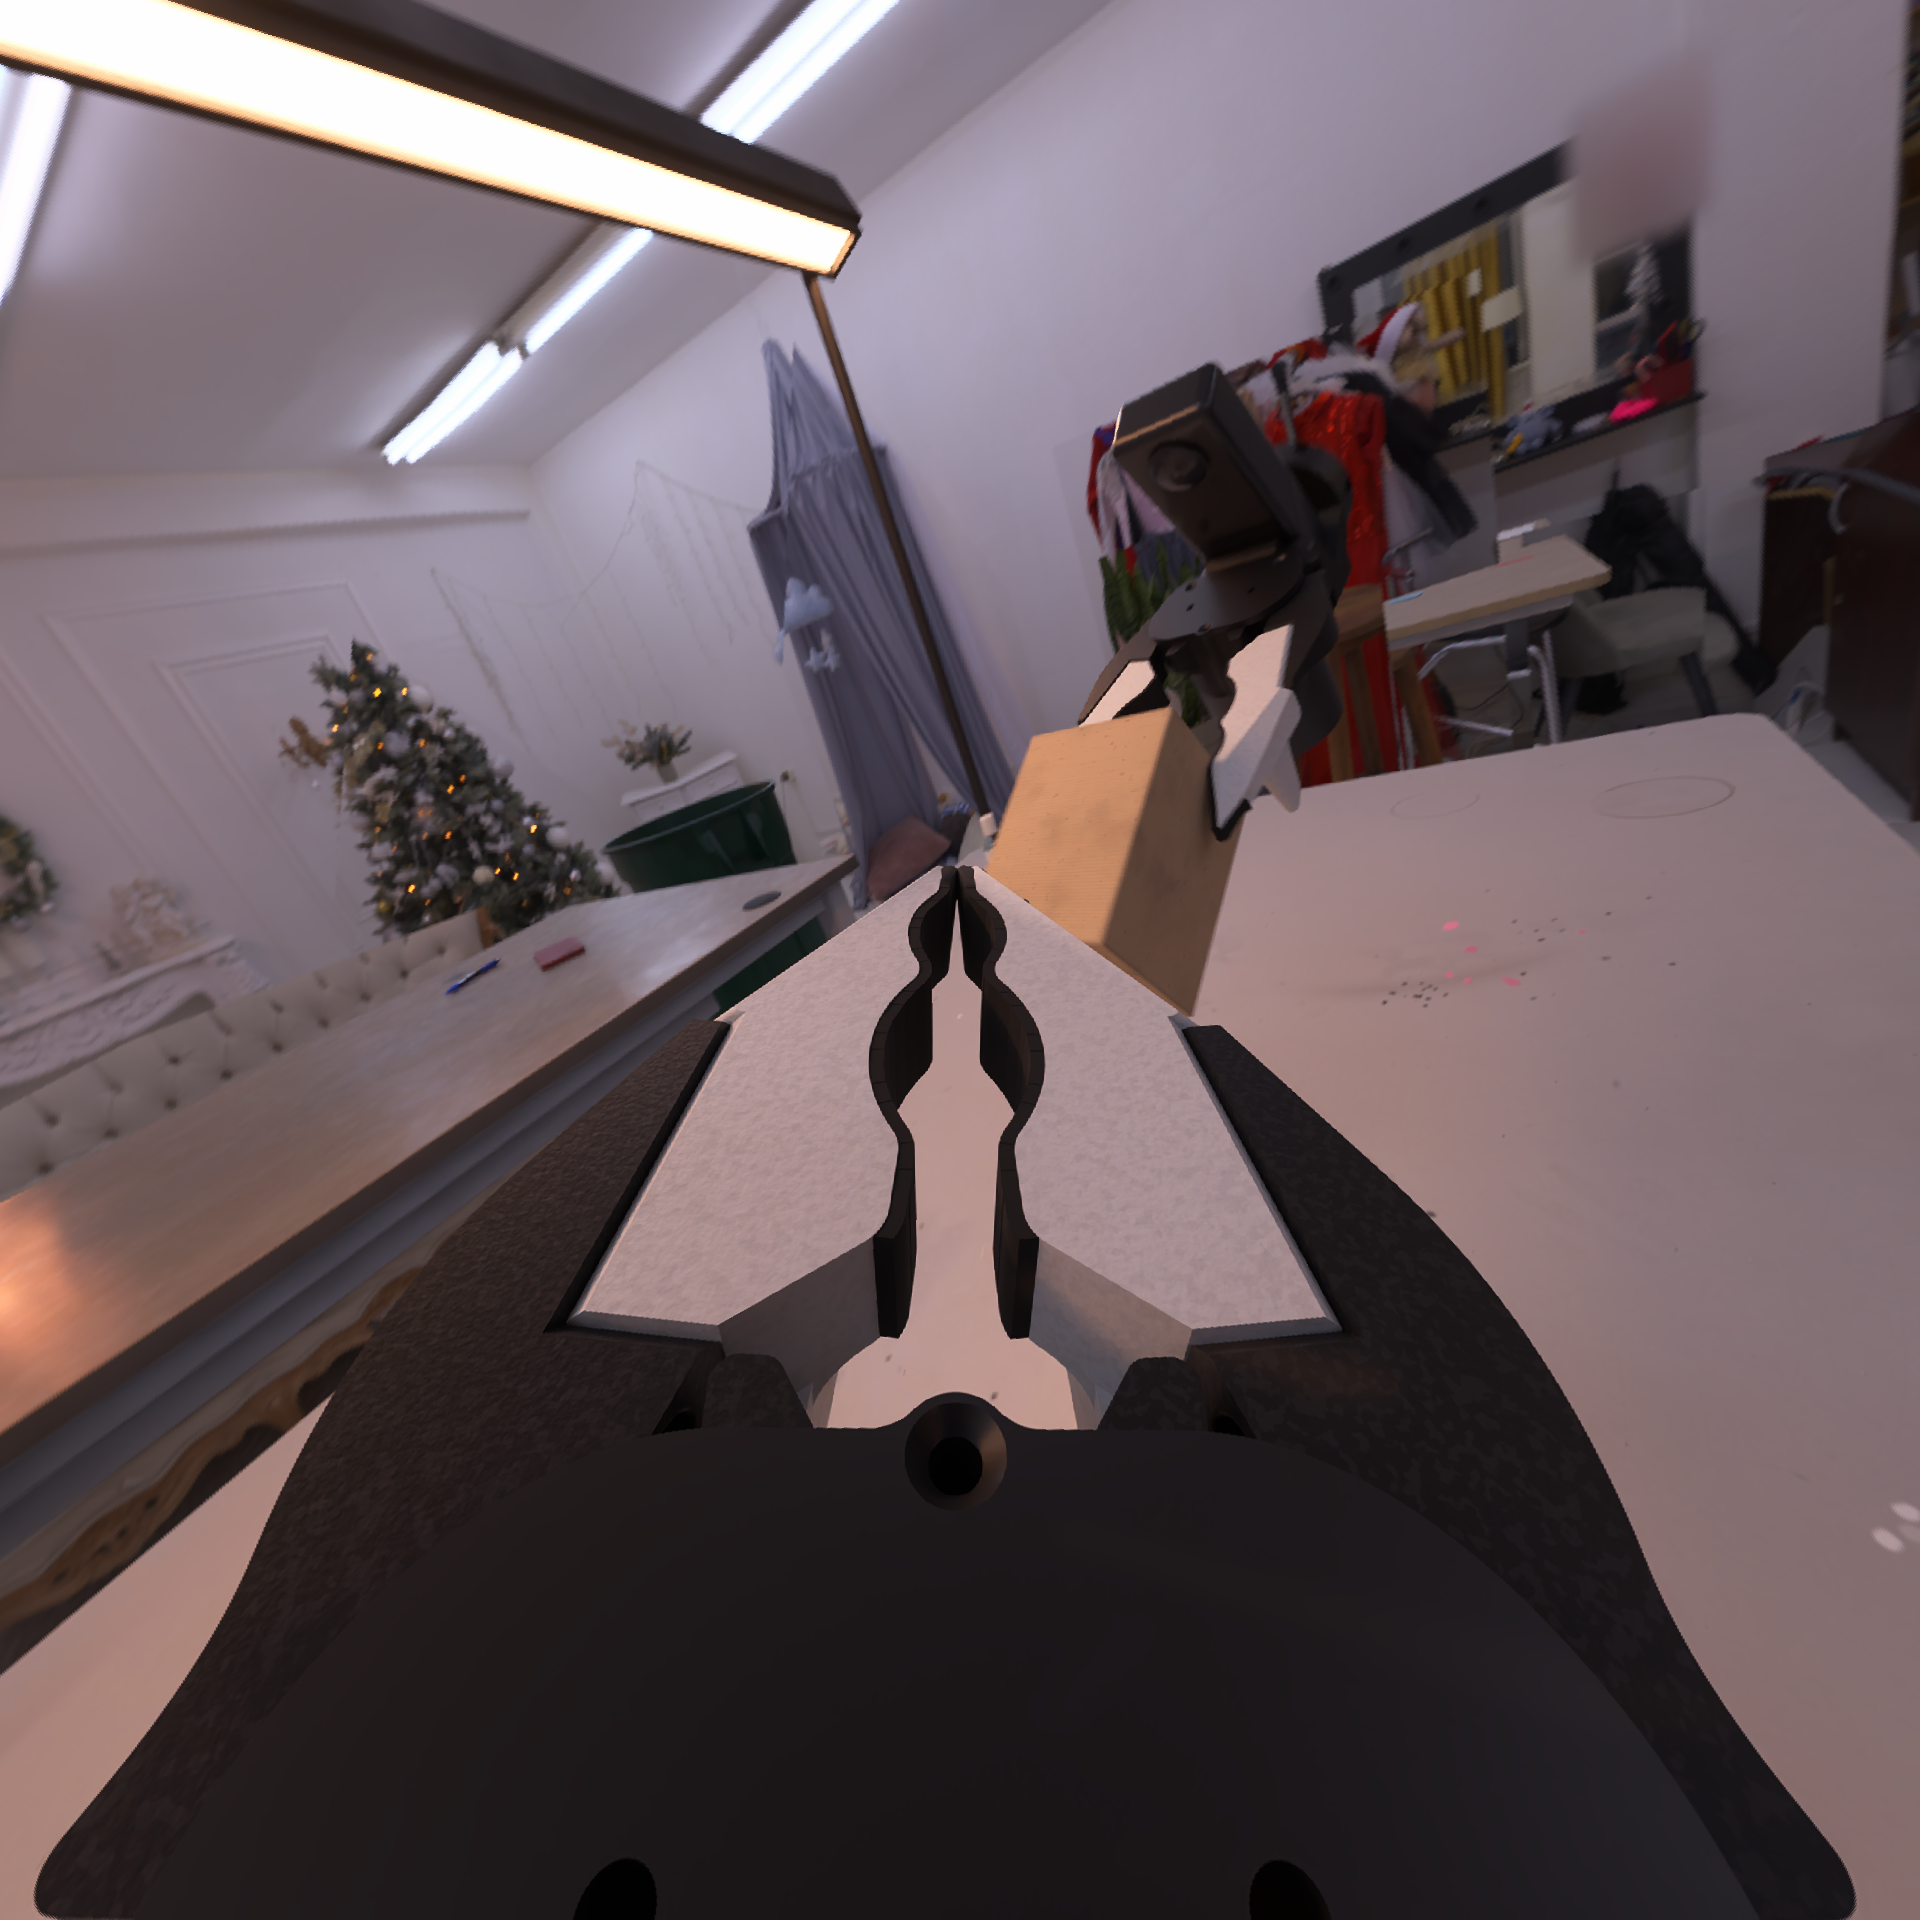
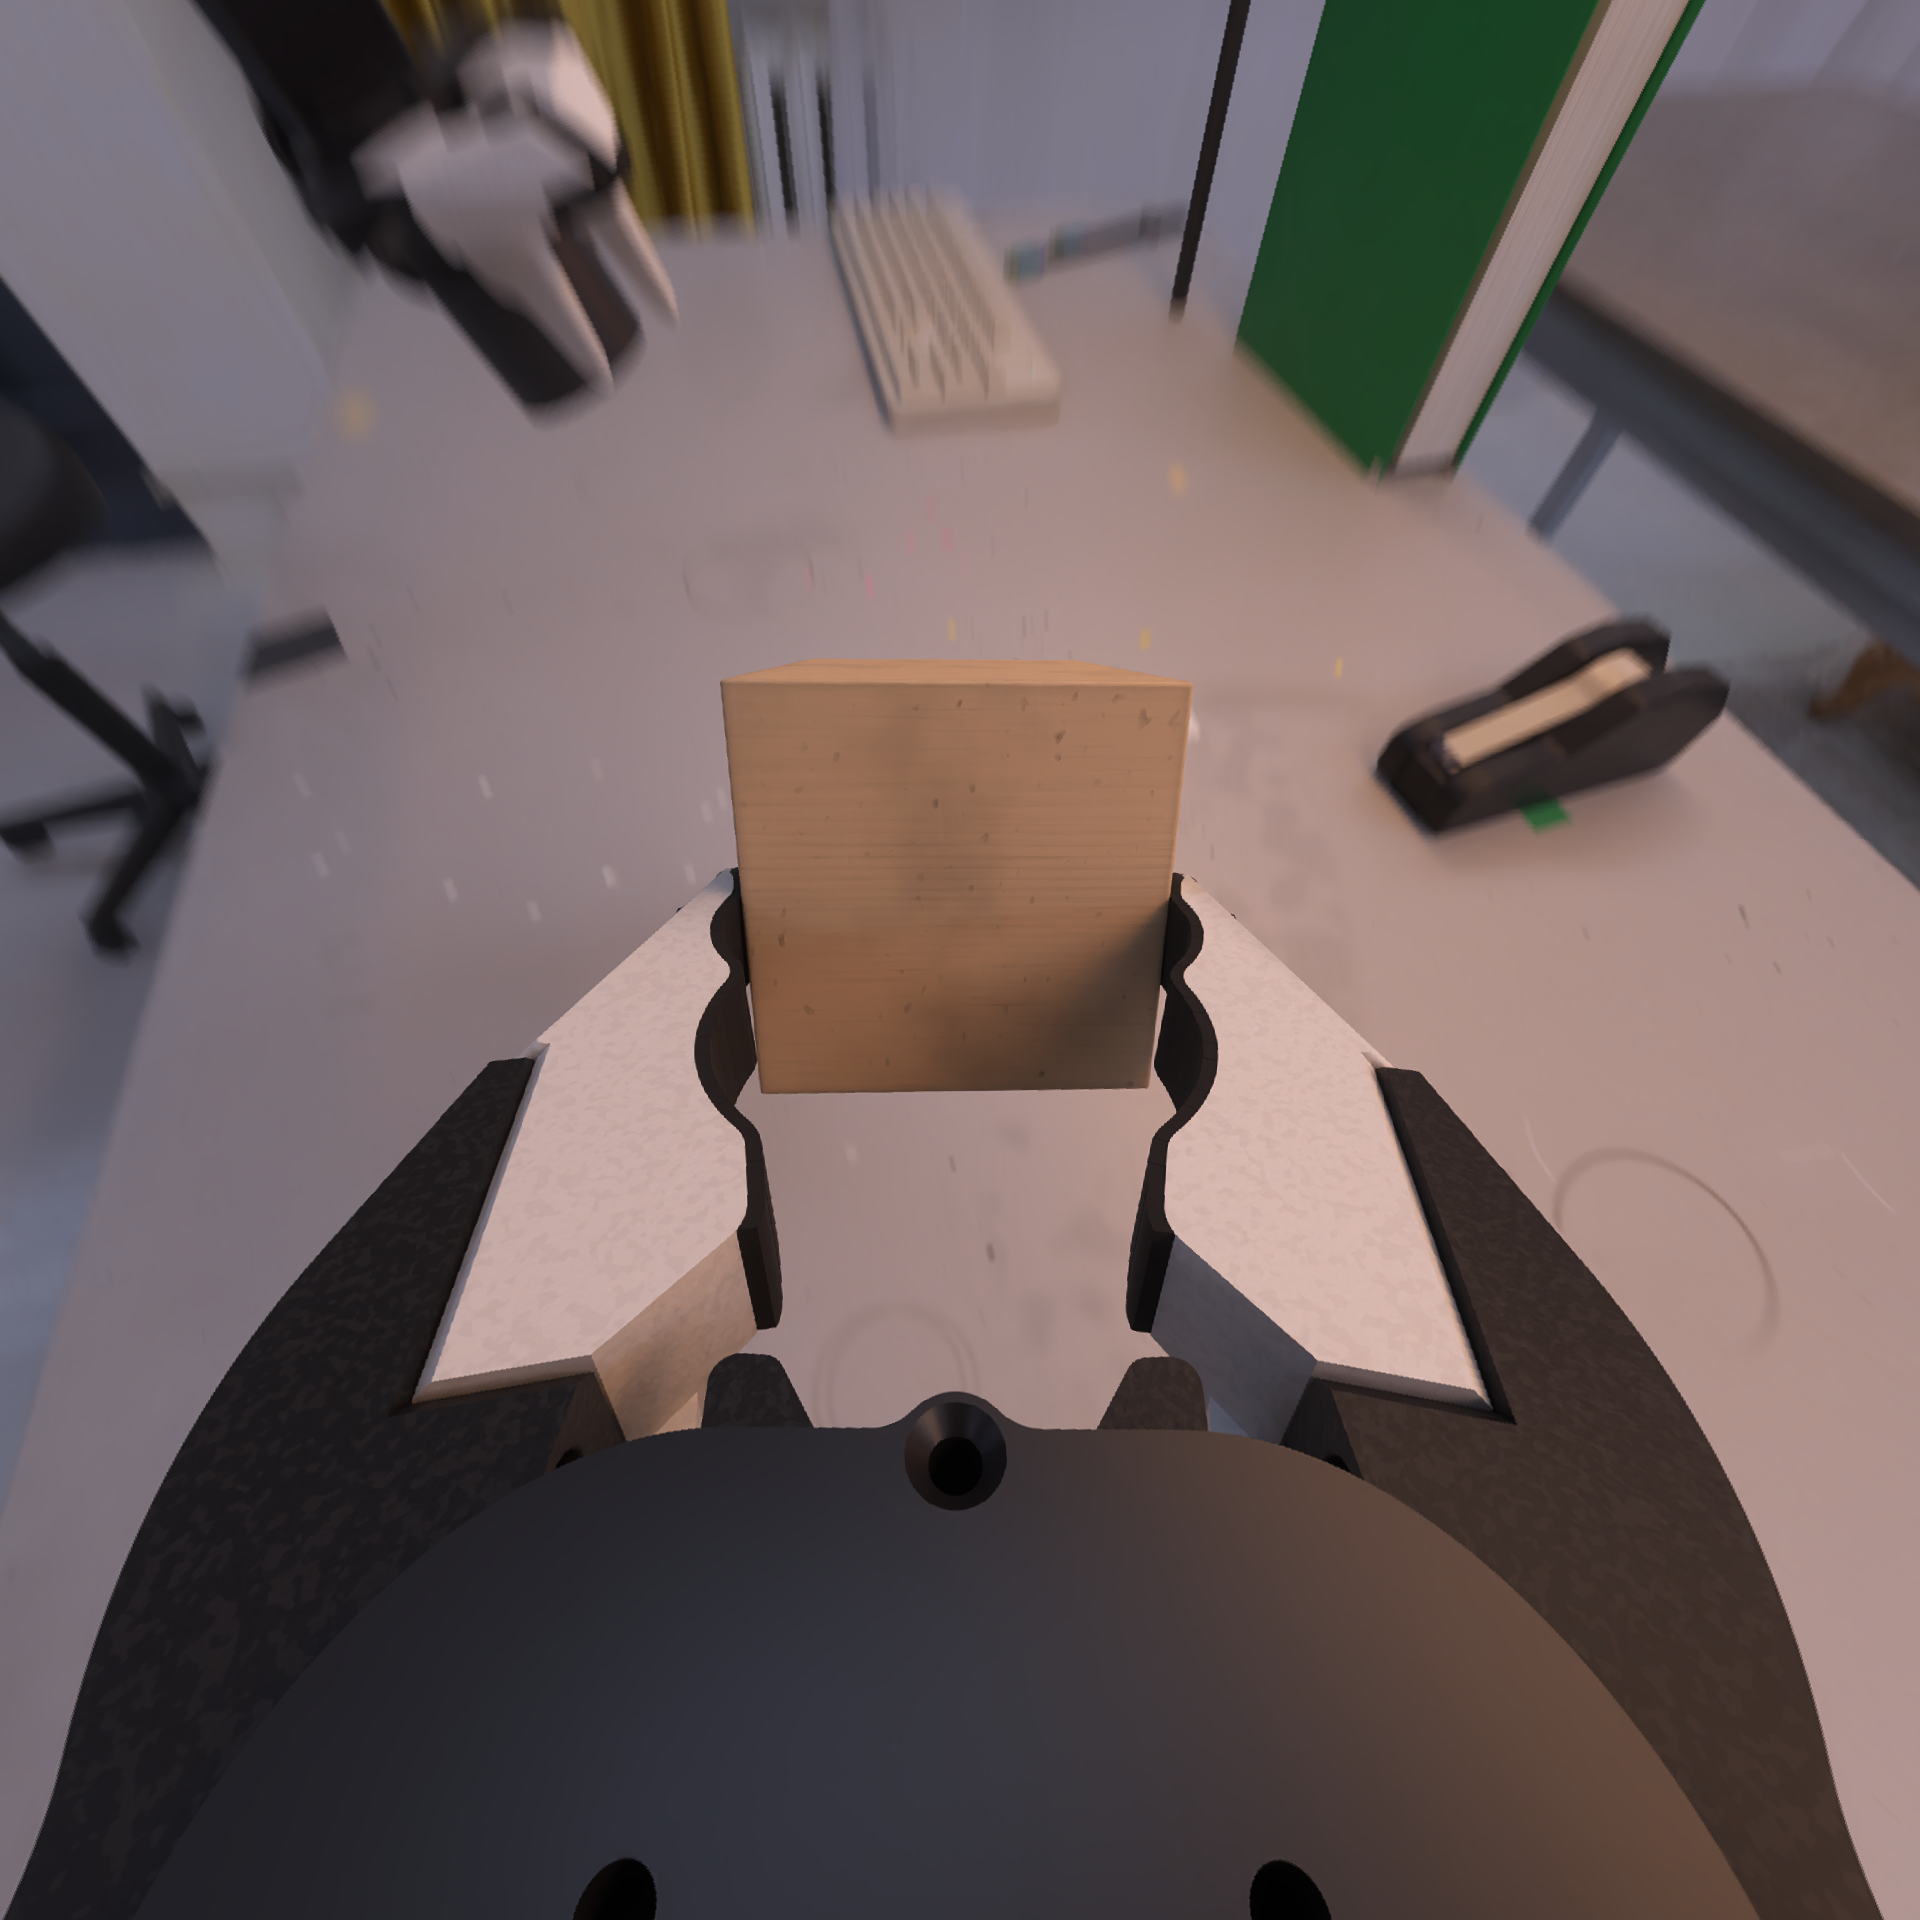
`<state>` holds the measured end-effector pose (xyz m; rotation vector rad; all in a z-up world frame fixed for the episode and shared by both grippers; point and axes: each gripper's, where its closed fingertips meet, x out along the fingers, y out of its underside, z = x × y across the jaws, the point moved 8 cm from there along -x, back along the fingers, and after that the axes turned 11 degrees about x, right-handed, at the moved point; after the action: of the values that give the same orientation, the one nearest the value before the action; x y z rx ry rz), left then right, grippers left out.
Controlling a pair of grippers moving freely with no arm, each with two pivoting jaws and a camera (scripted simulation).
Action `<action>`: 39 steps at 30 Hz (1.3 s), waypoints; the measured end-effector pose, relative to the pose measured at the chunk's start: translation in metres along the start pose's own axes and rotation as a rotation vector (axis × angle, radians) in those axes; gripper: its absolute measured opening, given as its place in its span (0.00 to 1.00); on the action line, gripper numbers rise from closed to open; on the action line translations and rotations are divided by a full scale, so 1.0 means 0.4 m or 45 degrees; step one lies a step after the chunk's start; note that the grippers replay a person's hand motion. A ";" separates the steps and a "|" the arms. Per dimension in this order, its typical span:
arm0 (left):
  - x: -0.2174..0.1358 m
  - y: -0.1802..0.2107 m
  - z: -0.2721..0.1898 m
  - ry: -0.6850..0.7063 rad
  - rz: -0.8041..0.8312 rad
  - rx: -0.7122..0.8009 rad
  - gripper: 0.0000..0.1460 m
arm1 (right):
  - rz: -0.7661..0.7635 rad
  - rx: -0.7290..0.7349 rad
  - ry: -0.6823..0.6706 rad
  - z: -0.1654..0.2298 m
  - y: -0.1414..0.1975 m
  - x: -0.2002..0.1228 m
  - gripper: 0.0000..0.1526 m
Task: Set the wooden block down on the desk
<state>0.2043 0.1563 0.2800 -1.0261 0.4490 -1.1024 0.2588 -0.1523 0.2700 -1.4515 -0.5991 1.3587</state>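
A tan wooden block [image 2: 951,883] is gripped between my right gripper's [image 2: 954,896] two fingers, which press its left and right faces. The pale desk [image 2: 1351,582] lies beneath it; I cannot tell whether the block touches it. In the left wrist view the block [image 1: 1101,862] hangs tilted under the right gripper [image 1: 1195,732], over the desk [image 1: 1558,1143]. My left gripper [image 1: 956,878] is shut and empty, its tips just left of the block. It shows blurred at the far left of the right wrist view [image 2: 499,229].
A black tape dispenser [image 2: 1548,727] lies on the desk at right. A green book [image 2: 1423,229] stands upright at the far right, a white rack [image 2: 945,312] far centre. An office chair [image 2: 83,675] stands left. A desk lamp [image 1: 436,125] reaches overhead.
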 end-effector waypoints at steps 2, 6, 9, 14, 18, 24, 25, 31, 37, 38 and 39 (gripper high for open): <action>-0.016 0.003 0.005 -0.031 0.049 0.007 0.00 | 0.213 -0.070 0.062 0.004 0.009 0.017 0.52; -0.039 0.011 0.005 -0.064 0.087 0.002 0.00 | 0.537 -0.142 0.093 0.018 0.042 0.081 0.52; -0.045 0.019 0.001 -0.065 0.113 -0.005 0.00 | 0.729 -0.172 0.101 0.026 0.073 0.136 0.52; -0.046 0.033 -0.012 -0.050 0.155 0.007 0.00 | 0.934 -0.210 0.107 0.035 0.119 0.203 0.52; -0.047 0.042 -0.017 -0.039 0.165 0.001 0.00 | 1.004 -0.210 0.098 0.037 0.144 0.238 0.52; -0.048 0.050 -0.015 -0.037 0.169 -0.001 0.00 | 1.090 -0.231 0.128 0.036 0.178 0.277 0.52; -0.048 0.050 -0.014 -0.038 0.170 0.000 0.00 | 1.107 -0.241 0.135 0.036 0.184 0.282 0.52; -0.049 0.054 -0.013 -0.038 0.173 0.001 0.00 | 1.139 -0.236 0.149 0.031 0.212 0.299 0.52; -0.045 0.055 -0.014 -0.033 0.170 -0.002 0.00 | 1.147 -0.269 0.164 0.036 0.212 0.302 0.52; -0.044 0.055 -0.015 -0.031 0.171 -0.001 0.00 | 1.152 -0.278 0.167 0.037 0.212 0.302 0.52; -0.044 0.054 -0.015 -0.031 0.172 0.000 0.00 | 1.154 -0.287 0.170 0.038 0.212 0.303 0.52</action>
<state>0.2034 0.1709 0.2555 -0.9936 0.4914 -0.9687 0.2505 -0.0722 0.1451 -2.1071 0.0373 1.8841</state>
